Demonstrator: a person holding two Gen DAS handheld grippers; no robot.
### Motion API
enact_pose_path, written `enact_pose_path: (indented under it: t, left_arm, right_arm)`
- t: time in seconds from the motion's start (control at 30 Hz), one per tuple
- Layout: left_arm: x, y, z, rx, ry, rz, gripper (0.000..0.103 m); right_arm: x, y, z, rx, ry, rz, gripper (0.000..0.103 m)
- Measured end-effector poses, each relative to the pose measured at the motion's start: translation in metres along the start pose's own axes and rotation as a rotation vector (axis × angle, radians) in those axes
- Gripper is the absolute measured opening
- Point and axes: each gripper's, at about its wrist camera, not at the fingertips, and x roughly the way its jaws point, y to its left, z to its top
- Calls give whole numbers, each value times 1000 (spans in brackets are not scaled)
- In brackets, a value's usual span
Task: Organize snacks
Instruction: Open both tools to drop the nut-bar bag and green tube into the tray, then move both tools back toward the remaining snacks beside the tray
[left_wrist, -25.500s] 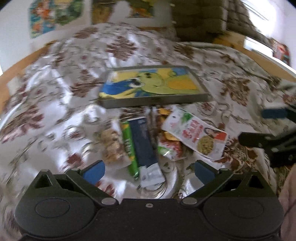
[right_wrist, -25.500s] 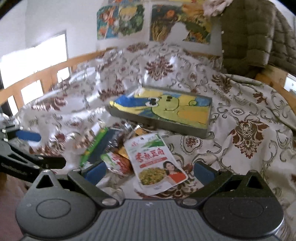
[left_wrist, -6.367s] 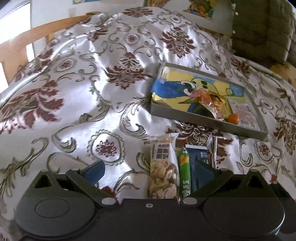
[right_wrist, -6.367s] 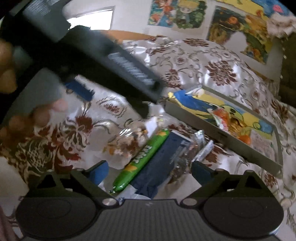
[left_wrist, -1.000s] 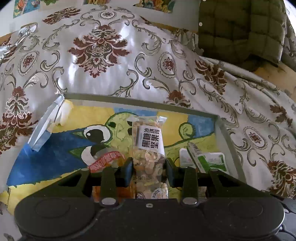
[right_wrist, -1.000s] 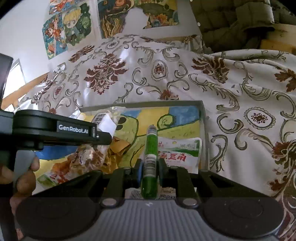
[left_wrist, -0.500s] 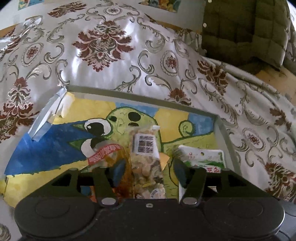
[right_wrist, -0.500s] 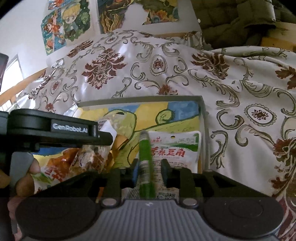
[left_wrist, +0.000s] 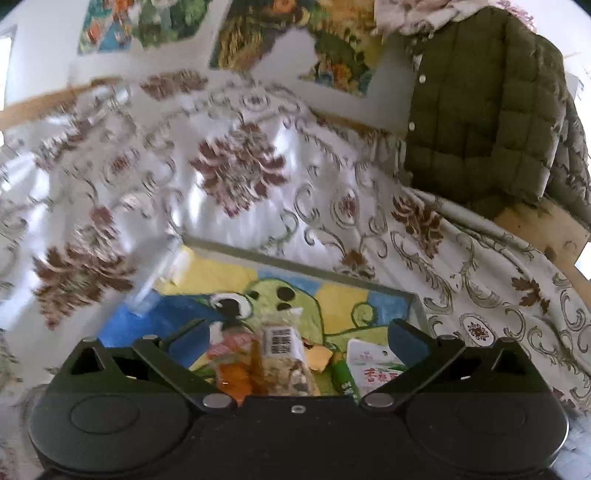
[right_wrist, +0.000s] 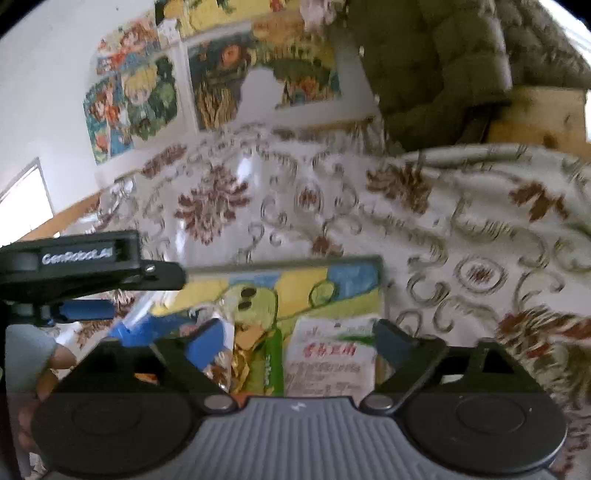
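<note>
A shallow grey tray (left_wrist: 419, 310) with a cartoon frog picture lies on the patterned bedspread; it also shows in the right wrist view (right_wrist: 380, 266). In it lie a clear nut packet (left_wrist: 282, 354), a green stick snack (left_wrist: 345, 380), a white pouch with red writing (left_wrist: 373, 369) and orange wrappers (left_wrist: 232, 373). My left gripper (left_wrist: 295, 338) is open and empty above the nut packet. My right gripper (right_wrist: 299, 341) is open and empty above the green stick (right_wrist: 273, 362) and the white pouch (right_wrist: 328, 362). The left gripper's body (right_wrist: 88, 266) crosses the right view at the left.
A shiny floral bedspread (left_wrist: 236, 173) surrounds the tray. A green quilted jacket (left_wrist: 487, 107) hangs at the back right over a wooden rail (left_wrist: 546, 229). Cartoon posters (right_wrist: 147, 96) cover the wall behind.
Both grippers have opened wide and pulled up and back from the tray. The nut packet and the green stick now lie loose in the tray.
</note>
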Motion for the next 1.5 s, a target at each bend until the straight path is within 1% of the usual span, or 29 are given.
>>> enact_pose_path:
  t: [0.1, 0.27, 0.4, 0.6, 0.7, 0.83, 0.9, 1.03, 1.2, 1.4, 1.5]
  left_arm:
    - [-22, 3, -2, 8, -20, 32, 102]
    - [-63, 14, -9, -9, -67, 68, 102]
    - [-96, 20, -21, -22, -108, 91, 102]
    - [-134, 23, -47, -37, -127, 110, 102]
    - [-152, 23, -63, -16, -154, 127, 102]
    - [-170, 23, -82, 20, -163, 151, 102]
    - [-179, 24, -90, 32, -165, 150, 102]
    - [-195, 28, -107, 45, -157, 148, 102]
    - [-209, 32, -125, 90, -137, 172, 102]
    - [-222, 39, -140, 131, -122, 192, 102]
    - [-227, 44, -147, 147, -98, 198, 102]
  right_arm:
    - [-22, 2, 7, -17, -45, 6, 103]
    - [-54, 9, 15, -51, -126, -2, 103]
    - [-78, 14, 9, -57, -164, -5, 103]
    - [-113, 25, -13, -94, -161, -6, 103]
    - [-130, 30, -22, -104, -157, 5, 103]
    - [-147, 34, -35, -115, -142, 1, 103]
    - [-154, 35, -41, -112, -124, -4, 103]
    - [-168, 42, -52, -130, -113, -13, 103]
    - [-182, 48, -65, -135, -97, -22, 103]
    - [-190, 55, -77, -162, -76, -52, 103]
    - [-194, 58, -83, -173, -66, -55, 103]
